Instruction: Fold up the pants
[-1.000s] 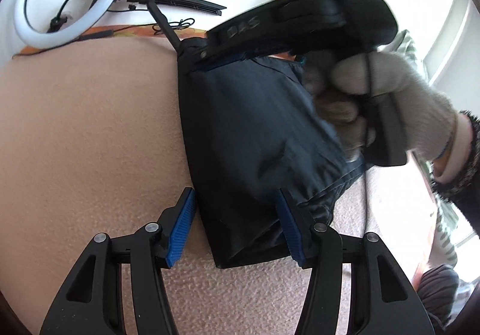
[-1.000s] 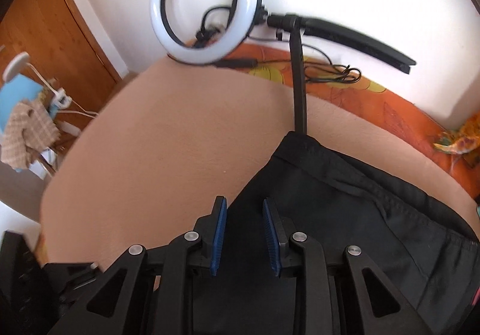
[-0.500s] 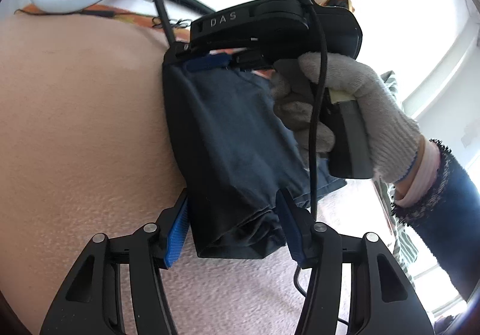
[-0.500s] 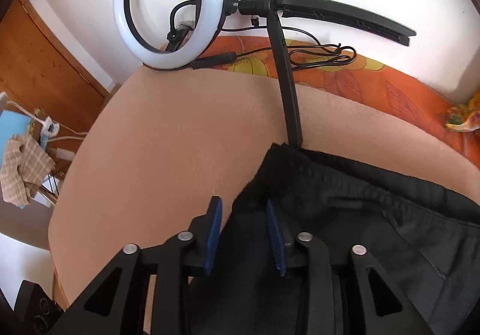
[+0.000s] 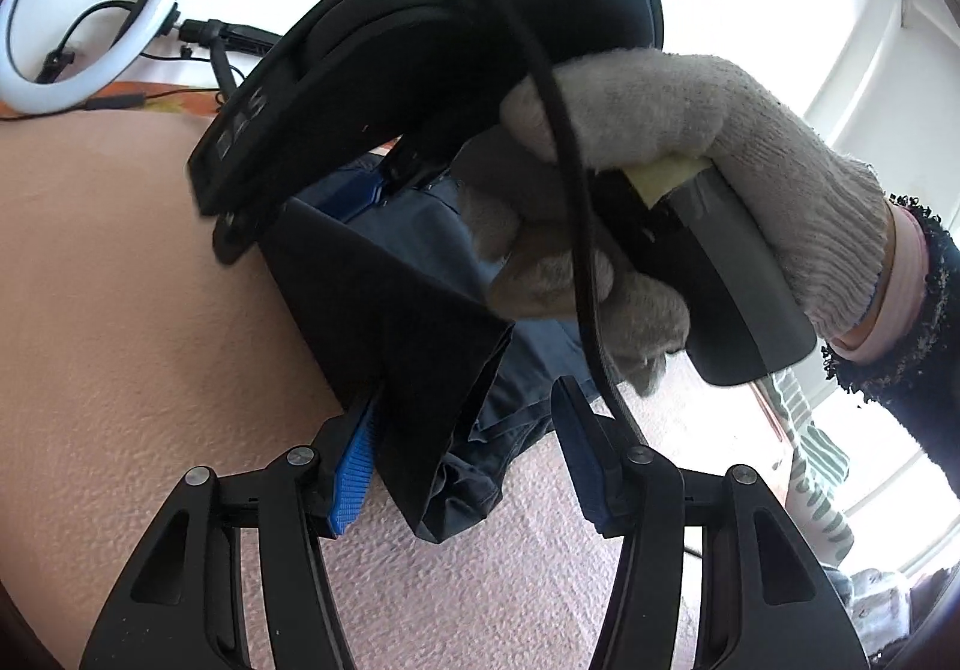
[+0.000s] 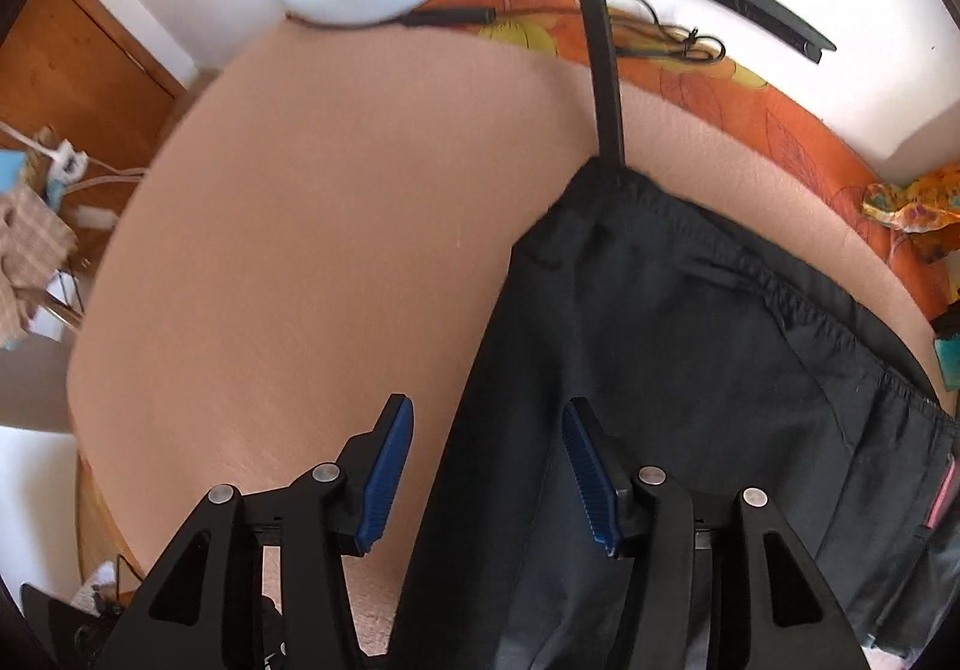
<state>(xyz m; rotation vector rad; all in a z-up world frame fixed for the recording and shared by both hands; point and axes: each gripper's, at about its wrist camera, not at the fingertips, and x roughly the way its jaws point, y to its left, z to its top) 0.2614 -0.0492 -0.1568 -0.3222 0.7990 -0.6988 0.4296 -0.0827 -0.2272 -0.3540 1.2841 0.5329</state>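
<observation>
Pants (image 6: 690, 370) lie folded on the bed (image 6: 300, 250). Both grippers, left (image 5: 462, 466) and right (image 6: 486, 472), stand wide, holding nothing. Next: check edges.

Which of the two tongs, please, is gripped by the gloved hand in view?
The right tongs, gripped by the knitted glove above the pants; the left tongs show only their own fingers.

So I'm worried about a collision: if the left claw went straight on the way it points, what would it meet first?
Probably the dark pants, whose folded edge already sits between its open fingers. Beyond that is the right claw in the gloved hand, though depth is unclear.
</observation>
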